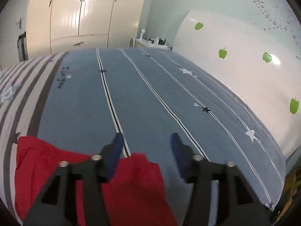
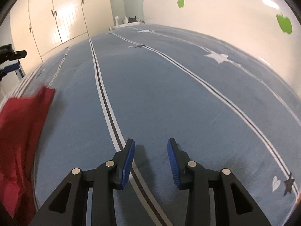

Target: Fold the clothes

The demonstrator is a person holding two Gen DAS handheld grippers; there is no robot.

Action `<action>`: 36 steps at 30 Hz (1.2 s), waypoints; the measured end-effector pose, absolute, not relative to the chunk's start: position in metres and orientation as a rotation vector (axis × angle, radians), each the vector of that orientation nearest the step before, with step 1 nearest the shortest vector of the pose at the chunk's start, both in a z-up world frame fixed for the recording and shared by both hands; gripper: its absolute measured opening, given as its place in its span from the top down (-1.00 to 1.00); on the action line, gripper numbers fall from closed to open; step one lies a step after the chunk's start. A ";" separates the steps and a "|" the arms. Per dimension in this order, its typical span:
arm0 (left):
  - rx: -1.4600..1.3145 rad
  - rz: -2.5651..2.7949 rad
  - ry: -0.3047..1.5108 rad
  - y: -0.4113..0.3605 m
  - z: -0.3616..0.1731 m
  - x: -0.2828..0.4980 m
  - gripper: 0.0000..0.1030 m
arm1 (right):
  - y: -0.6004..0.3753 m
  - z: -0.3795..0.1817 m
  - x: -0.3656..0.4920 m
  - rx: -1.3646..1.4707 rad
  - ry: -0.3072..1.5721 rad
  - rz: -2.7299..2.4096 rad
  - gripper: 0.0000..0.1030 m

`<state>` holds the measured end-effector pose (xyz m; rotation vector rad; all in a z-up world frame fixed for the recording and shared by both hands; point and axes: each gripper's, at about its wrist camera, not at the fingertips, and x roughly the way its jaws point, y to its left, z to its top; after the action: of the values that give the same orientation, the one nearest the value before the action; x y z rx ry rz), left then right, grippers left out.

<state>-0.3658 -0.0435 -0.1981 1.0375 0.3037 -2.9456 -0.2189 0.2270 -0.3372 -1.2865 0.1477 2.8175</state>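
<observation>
Gaping empty: left gripper (image 1: 146, 141) over red garment (image 1: 131, 188), right gripper (image 2: 151, 146)

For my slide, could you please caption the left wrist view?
Open left gripper poised above red garment on blue striped bedsheet.

Garment (image 1: 47, 171) lies on the bed (image 1: 141, 98), at its near-left part in the left wrist view. Left gripper (image 1: 146, 143) hangs over the garment's right edge, w/ the garment spreading under and left of it. Right gripper (image 2: 151, 146) is over bare bed, well apart from the garment (image 2: 20, 131), which sits far left in that view. Wardrobe (image 1: 75, 15) stands behind the bed, at left. Headboard (image 1: 235, 56) runs along the bed's right side. Small shelf w/ items (image 1: 154, 41) sits behind the bed, btw wardrobe and headboard.
</observation>
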 end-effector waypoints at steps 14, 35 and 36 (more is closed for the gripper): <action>1.074 -2.681 0.254 -0.195 -0.249 -0.170 -0.45 | 0.141 -0.315 -0.194 -1.314 0.113 3.134 0.21; 1.123 -2.822 0.222 -0.170 -0.274 -0.147 0.90 | 0.020 -0.340 -0.094 -1.584 -0.272 3.243 0.21; 1.129 -2.854 0.201 -0.162 -0.270 -0.137 0.89 | 0.020 -0.336 -0.091 -1.590 -0.263 3.245 0.21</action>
<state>-0.1367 -0.1622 -0.2697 1.1285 0.2007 -2.8545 -0.0912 0.0197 -0.3365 -1.5901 -0.2630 3.2452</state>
